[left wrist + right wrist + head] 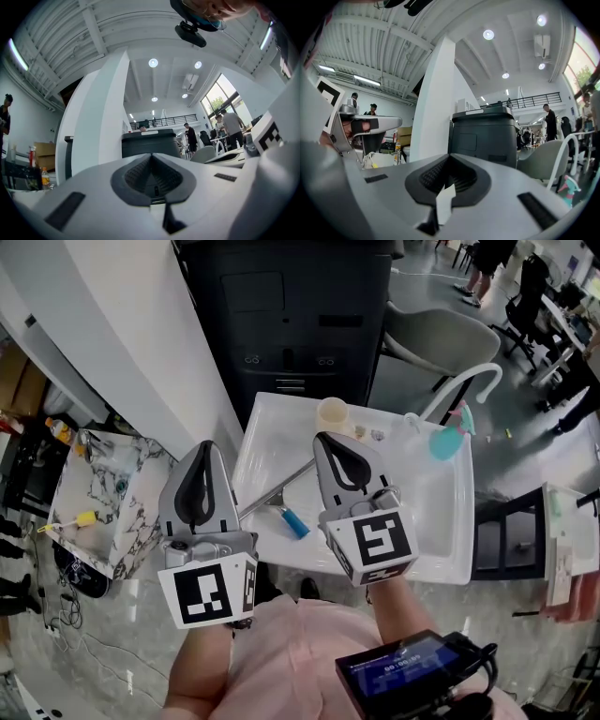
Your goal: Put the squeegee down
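Observation:
The squeegee (292, 521), a blue handle on a long metal blade, lies flat in the white sink basin (441, 521), free of both grippers. My left gripper (204, 450) hangs above the basin's left edge, jaws shut with nothing between them. My right gripper (324, 438) is held over the basin just right of the squeegee, also shut and empty. In the left gripper view the closed left gripper (151, 155) points level at a dark cabinet (149, 143). The right gripper view shows the closed right gripper (449, 157) facing the same cabinet (485, 136).
A beige cup (333, 415), a teal spray bottle (445, 440) and a white curved faucet (469, 381) stand at the basin's far side. A marble-topped side table (98, 498) is at the left. A grey chair (441, 338) and people are behind.

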`<state>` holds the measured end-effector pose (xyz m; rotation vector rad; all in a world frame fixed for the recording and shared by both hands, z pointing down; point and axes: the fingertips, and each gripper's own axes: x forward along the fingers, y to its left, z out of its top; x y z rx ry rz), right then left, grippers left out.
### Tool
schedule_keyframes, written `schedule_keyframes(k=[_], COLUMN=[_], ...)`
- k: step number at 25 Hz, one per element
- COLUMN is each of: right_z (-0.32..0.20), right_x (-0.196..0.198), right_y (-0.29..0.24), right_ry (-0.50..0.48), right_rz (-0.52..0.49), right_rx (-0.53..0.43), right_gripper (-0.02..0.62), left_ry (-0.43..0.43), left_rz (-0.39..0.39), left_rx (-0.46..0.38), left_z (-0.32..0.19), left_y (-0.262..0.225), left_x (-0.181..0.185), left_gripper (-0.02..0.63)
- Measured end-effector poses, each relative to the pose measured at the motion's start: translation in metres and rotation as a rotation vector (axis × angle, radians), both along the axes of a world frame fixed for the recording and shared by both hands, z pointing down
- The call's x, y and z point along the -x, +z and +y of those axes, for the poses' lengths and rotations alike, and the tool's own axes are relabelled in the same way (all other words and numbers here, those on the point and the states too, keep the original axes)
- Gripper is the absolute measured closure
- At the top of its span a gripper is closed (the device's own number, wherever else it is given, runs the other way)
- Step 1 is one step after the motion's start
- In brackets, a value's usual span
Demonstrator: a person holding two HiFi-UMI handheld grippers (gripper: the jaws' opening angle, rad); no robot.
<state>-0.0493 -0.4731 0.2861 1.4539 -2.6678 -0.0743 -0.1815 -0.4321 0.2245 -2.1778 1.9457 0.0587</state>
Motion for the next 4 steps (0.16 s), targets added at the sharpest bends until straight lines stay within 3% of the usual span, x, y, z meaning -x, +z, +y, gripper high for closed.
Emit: schedule_keyframes(k=[4], right_z=[-0.0019], right_x=[0.0003], right_y=[-0.0008], right_ry=[0.002], right_rz=[-0.003], right_rx=[0.002], right_gripper=[0.597], left_ry=[-0.002], left_rz=[0.001], left_rx=[0.005], left_z=[-0.0016], left_y=[0.0008], left_x=[0.0007], left_gripper=[0.597])
